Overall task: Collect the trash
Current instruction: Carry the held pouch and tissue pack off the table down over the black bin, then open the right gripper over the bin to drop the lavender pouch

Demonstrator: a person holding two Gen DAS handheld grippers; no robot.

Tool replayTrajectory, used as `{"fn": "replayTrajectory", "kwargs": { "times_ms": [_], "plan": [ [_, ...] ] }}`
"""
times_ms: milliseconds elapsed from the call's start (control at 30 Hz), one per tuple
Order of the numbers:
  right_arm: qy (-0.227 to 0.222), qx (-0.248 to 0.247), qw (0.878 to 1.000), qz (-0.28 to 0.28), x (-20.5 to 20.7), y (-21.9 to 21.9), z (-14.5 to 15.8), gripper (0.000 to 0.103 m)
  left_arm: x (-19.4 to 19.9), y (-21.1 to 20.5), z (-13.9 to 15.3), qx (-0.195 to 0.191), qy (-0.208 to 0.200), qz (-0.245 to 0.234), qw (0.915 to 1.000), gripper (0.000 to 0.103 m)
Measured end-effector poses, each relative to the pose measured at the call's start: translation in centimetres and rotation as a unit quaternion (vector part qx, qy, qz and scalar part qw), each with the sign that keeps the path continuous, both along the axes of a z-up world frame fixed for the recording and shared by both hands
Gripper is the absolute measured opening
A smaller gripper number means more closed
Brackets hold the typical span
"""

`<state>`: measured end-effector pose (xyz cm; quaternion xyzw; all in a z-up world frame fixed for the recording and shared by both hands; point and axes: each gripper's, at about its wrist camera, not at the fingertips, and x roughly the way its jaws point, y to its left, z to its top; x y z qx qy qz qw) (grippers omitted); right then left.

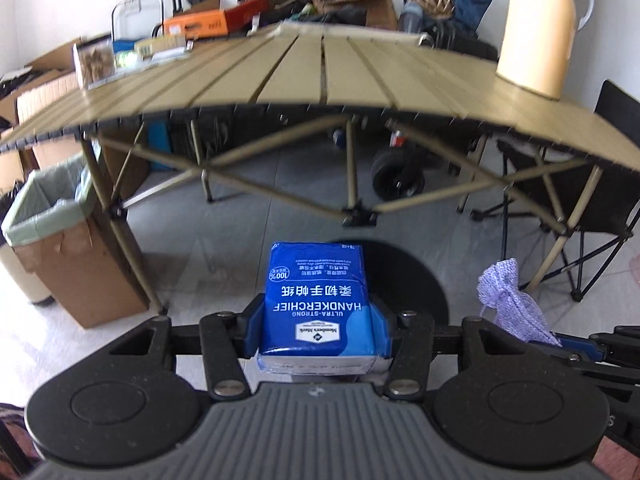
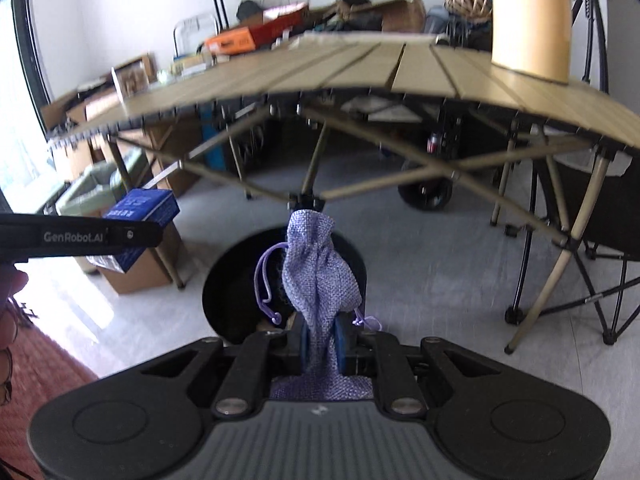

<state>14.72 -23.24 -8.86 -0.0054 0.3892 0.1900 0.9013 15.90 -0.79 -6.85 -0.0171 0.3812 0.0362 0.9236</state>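
Tissue pack: the blue handkerchief pack (image 1: 320, 304) sits clamped in my left gripper (image 1: 320, 322), its printed face up and its far end sticking out past my fingertips, held in the air above the floor.
Left jaws: partly open, as wide as the pack, with the blue pads pressed on both its sides.
Pouch: the lilac mesh drawstring pouch (image 2: 320, 268) stands upright out of my right gripper (image 2: 322, 346), its neck bunched at the top and its cords (image 2: 266, 280) dangling on the left.
Right jaws: pinched almost fully together on the pouch's lower cloth, some of which bulges out behind the pads.
Black bin: a round black opening (image 2: 236, 280) lies on the floor directly beyond both my loads, partly hidden by them.
Neighbouring gripper: from the right wrist view, my left gripper shows at the left edge with the pack, a hand (image 2: 10, 308) behind it.
Lined box: a cardboard box with a pale green liner (image 1: 52, 216) stands by the table's left leg.
Table: a tan slatted folding table (image 1: 312, 68) spans the room ahead, higher than both my loads.
On the table: a cream jug (image 1: 536, 28) at the right, small containers (image 1: 94, 60) at the left.
Floor: grey tiles (image 1: 224, 248); a black folding chair (image 1: 592, 200) to the right.
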Motion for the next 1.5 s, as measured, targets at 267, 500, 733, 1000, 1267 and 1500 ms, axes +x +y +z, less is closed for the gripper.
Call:
{"fn": "replayTrajectory", "kwargs": {
  "times_ms": [267,500,733,1000,1267,1500],
  "plan": [
    [0.046,-0.029,0.998,-0.009,1.2,0.8,-2.5,0.013,1.0,1.5,-3.8,0.003,0.046,0.007,0.9989,0.052],
    [0.074,-0.045,0.996,-0.024,2.4,1.1,-3.9,0.013,2.2,2.6,-5.9,-0.003,0.086,0.018,0.9961,0.052],
    [0.084,-0.044,0.995,-0.023,3.7,1.9,-4.4,0.013,2.7,3.3,-6.4,-0.013,0.098,0.026,0.9948,0.052],
    [0.086,-0.043,0.995,-0.004,5.1,4.0,-4.4,0.013,3.5,3.8,-6.6,-0.009,0.099,0.032,0.9945,0.052],
    [0.09,-0.034,0.995,0.009,7.8,6.7,-4.3,0.013,4.4,5.0,-7.1,-0.004,0.099,0.046,0.994,0.052],
    [0.097,-0.029,0.995,0.011,9.7,8.8,-5.0,0.013,4.7,6.9,-7.6,-0.007,0.103,0.067,0.9924,0.052]
  ]
}}
